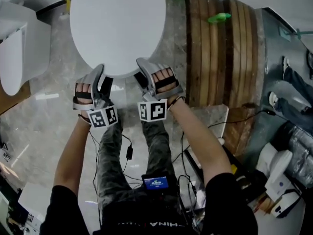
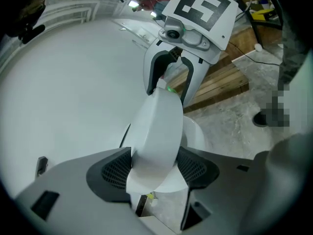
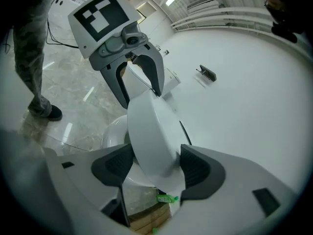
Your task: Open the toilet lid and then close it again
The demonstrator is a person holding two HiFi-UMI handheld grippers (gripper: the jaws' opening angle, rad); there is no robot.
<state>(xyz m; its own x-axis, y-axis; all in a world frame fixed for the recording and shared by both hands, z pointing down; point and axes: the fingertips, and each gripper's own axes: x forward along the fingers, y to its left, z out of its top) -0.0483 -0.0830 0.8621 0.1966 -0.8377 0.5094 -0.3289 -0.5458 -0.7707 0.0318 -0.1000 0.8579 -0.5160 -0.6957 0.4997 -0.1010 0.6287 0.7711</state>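
Observation:
The white oval toilet lid [image 1: 117,28] fills the top of the head view. Both grippers sit side by side at its near edge. My left gripper [image 1: 101,73] has the lid's rim [image 2: 156,131] between its dark pads [image 2: 113,169], which touch it on both sides. My right gripper [image 1: 145,68] clasps the same rim [image 3: 151,126] the same way, a pad [image 3: 195,166] against each face. Each gripper view shows the other gripper, with its marker cube, astride the rim further along. The toilet bowl [image 3: 115,131] shows just under the lid.
A slatted wooden platform [image 1: 220,48] lies right of the toilet, with a green object [image 1: 218,17] on it. A white fixture [image 1: 14,53] stands at the left. Cables [image 1: 128,151] trail over the marble floor by the person's legs. White equipment [image 1: 279,175] sits at the lower right.

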